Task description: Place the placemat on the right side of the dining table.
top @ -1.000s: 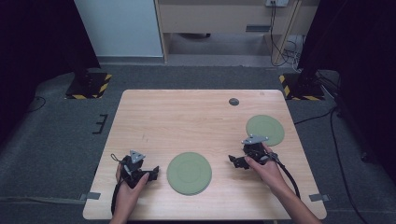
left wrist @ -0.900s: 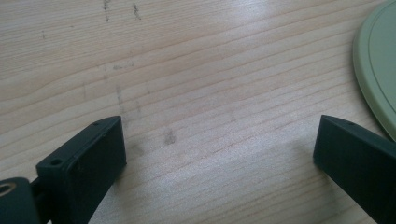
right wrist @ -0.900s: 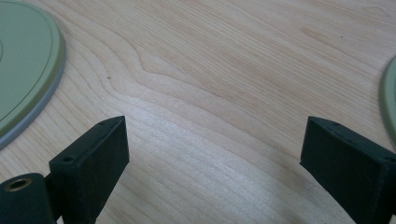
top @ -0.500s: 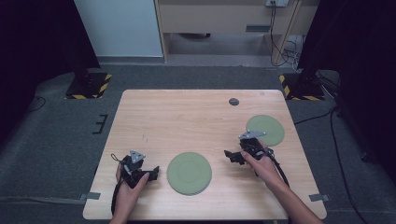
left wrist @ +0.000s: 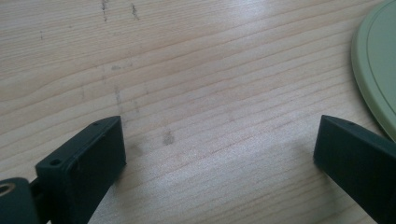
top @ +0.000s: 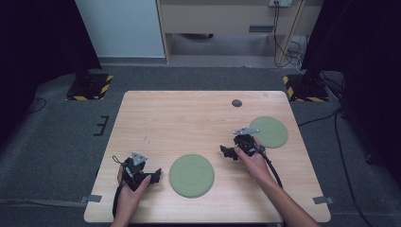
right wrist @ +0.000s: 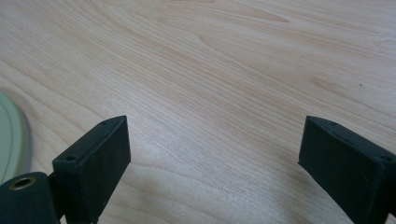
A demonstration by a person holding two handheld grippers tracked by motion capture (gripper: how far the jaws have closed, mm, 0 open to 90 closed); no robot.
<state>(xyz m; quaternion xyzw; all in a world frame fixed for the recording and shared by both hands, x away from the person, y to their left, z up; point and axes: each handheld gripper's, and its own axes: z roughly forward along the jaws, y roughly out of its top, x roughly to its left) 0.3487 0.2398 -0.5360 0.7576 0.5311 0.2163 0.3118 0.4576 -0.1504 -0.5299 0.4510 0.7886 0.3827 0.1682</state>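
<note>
Two flat green round plates lie on the wooden table. The larger-looking plate is near the front middle; the other plate is at the right. My left gripper rests low at the front left, open, its jaws pointing toward the near plate, whose rim shows at the right edge of the left gripper view. My right gripper is open between the two plates, jaws pointing left. A green plate edge shows at the left of the right gripper view. Bare wood lies between both pairs of jaws.
A small dark round disc sits near the table's far edge. Grey carpet surrounds the table, with black-and-yellow stand bases beyond the far corners and cables at the back right.
My right gripper has moved left, away from the right plate and toward the front-middle plate. The left gripper has stayed in place.
</note>
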